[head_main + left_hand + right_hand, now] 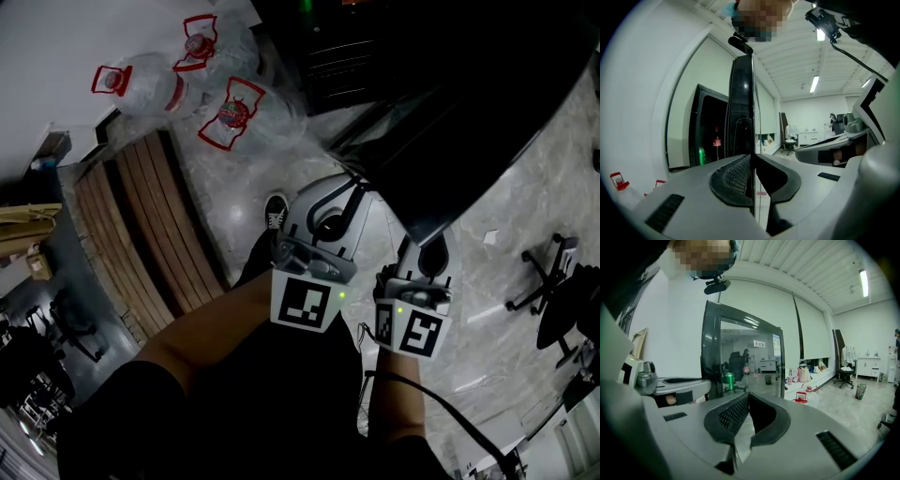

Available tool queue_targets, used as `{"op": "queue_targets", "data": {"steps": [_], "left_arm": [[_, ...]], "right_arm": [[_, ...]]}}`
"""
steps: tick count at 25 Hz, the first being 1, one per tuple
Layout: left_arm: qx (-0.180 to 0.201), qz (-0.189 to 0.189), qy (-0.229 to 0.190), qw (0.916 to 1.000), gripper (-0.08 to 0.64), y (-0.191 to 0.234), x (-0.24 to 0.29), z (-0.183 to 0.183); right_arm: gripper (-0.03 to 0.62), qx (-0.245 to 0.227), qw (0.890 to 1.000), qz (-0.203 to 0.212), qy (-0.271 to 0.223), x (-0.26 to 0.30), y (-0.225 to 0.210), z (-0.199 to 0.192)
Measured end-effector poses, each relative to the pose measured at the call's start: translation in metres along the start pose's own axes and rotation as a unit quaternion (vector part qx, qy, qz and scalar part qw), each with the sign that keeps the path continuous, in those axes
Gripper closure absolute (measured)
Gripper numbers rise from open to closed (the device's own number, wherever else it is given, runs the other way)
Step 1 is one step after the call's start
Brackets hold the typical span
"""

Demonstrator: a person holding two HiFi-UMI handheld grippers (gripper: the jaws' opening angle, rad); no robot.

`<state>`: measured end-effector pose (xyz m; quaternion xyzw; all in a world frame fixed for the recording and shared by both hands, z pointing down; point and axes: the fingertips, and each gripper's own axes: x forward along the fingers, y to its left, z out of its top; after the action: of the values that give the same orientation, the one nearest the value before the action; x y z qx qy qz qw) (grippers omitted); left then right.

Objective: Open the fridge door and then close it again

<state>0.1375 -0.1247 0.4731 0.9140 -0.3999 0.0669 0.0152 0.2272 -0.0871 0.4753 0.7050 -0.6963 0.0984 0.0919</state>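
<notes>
Closest in are the grey jaws of my left gripper, clamped on the thin free edge of the fridge door, which runs straight up between the ribbed pads. The right gripper hangs just to the right of it with its jaws together and nothing in them.

The grip is my main worry. It sits on a narrow, glossy edge rather than a handle, so a quick pull or push could let the pads slide off and leave the door swinging by itself. When I swing it shut, the left gripper could get caught between the door and the fridge cabinet if I don't let go before they meet. The right gripper is also near enough to the panel to knock it. A hard close could shake the green can and the red-labelled bottle standing inside.

The door stands open, well clear of the cabinet. From the left gripper view I see it edge-on, and the cabinet's dark interior shows to its left. It is a tall glass pane in a black, shiny frame that reflects the room. In the head view it is the large dark slab to the far right of both grippers. I judge the opening to be done, or nearly so, and the closing not yet begun.
</notes>
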Motion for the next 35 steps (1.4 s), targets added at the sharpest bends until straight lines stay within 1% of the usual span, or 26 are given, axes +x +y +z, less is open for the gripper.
{"op": "queue_targets", "data": {"steps": [5, 14, 18, 25, 32, 35], "left_arm": [[-0.001, 0.006, -0.003, 1.0000, 0.518, 0.014, 0.001, 0.001], [0.006, 0.021, -0.003, 0.9998, 0.508, 0.064, 0.013, 0.000], [0.012, 0.019, -0.005, 0.9997, 0.502, 0.086, 0.020, 0.000], [0.014, 0.002, -0.006, 0.9999, 0.495, 0.120, 0.034, -0.001], [-0.027, 0.014, 0.000, 0.9995, 0.489, 0.151, 0.052, -0.001], [-0.033, 0.018, -0.005, 0.9993, 0.488, 0.159, 0.058, 0.000]], "right_arm": [[0.577, -0.004, 1.000, 0.014, 0.000, 0.011, 0.010, 0.005], [0.577, -0.009, 0.999, 0.034, 0.003, 0.036, 0.029, 0.011], [0.577, -0.010, 0.999, 0.038, 0.003, 0.047, 0.036, 0.016], [0.577, -0.014, 0.999, 0.038, 0.002, 0.064, 0.043, 0.024], [0.577, -0.011, 1.000, 0.026, 0.004, 0.077, 0.042, 0.029], [0.577, -0.005, 1.000, 0.018, 0.004, 0.078, 0.042, 0.030]]}}
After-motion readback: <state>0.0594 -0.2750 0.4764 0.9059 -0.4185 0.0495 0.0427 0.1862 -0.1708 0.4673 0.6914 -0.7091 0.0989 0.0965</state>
